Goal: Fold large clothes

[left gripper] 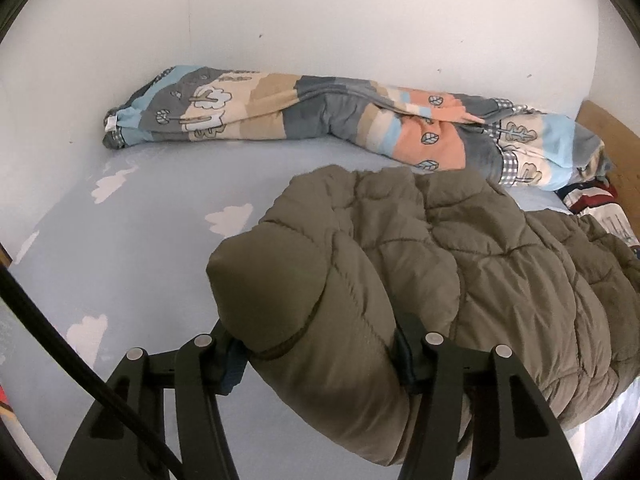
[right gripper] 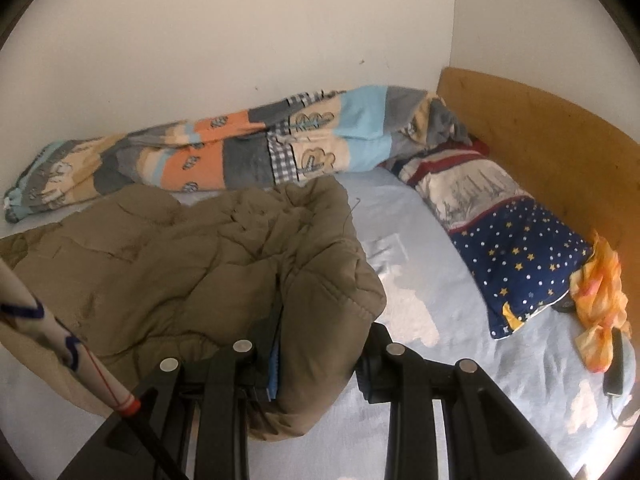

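Note:
An olive-green quilted puffer jacket (left gripper: 460, 252) lies bunched on a light blue bed sheet (left gripper: 132, 240). My left gripper (left gripper: 320, 356) is shut on a thick padded fold of the jacket, one finger on each side of the roll. In the right wrist view the jacket (right gripper: 180, 264) spreads to the left. My right gripper (right gripper: 320, 364) has its jaws wide apart around a thick edge of the jacket, which touches the left finger; a gap shows beside the right finger.
A patchwork duvet (left gripper: 312, 120) lies rolled along the white wall. A star-patterned pillow (right gripper: 512, 264) and an orange cloth (right gripper: 600, 308) lie by the wooden headboard (right gripper: 552, 152). A dark cable (right gripper: 616, 372) lies at the right edge of the sheet (right gripper: 460, 360).

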The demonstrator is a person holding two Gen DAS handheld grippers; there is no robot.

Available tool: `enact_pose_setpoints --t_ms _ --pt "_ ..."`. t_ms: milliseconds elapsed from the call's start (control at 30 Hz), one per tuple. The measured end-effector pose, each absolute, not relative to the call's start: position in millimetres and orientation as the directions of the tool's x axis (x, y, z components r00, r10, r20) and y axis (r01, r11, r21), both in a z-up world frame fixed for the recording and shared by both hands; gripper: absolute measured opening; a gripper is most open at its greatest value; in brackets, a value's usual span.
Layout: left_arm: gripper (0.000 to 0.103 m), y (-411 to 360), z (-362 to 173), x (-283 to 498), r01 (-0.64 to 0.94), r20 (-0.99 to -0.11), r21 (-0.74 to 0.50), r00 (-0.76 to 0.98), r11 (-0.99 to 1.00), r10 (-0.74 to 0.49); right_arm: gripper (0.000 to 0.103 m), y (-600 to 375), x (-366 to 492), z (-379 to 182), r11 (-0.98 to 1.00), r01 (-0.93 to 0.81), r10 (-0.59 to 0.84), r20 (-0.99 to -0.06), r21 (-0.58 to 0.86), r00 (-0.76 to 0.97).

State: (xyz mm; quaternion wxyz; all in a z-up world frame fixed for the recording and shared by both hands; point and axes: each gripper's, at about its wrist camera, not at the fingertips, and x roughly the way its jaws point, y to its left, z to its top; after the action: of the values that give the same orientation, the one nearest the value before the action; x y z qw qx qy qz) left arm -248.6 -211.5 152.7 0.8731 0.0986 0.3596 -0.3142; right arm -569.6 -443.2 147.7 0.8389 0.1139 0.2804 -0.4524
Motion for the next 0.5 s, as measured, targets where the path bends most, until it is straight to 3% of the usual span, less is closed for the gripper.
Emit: enact_pose_setpoints --t_ms 300,500 --pt "0.057 -160.2 157.6 -294.0 0.632 -0.7 -0.063 0.523 0.773 -0.485 0.03 -397.7 -614.3 154.7 0.587 0.809 -0.672 -0.577 -0.032 0.464" --pt "0.058 -125.7 131.2 -325.8 0.619 -0.735 -0.061 0.503 0.783 -0.455 0.031 -364.6 -649.0 139.4 0.561 0.827 -0.641 -0.613 0.038 0.463"
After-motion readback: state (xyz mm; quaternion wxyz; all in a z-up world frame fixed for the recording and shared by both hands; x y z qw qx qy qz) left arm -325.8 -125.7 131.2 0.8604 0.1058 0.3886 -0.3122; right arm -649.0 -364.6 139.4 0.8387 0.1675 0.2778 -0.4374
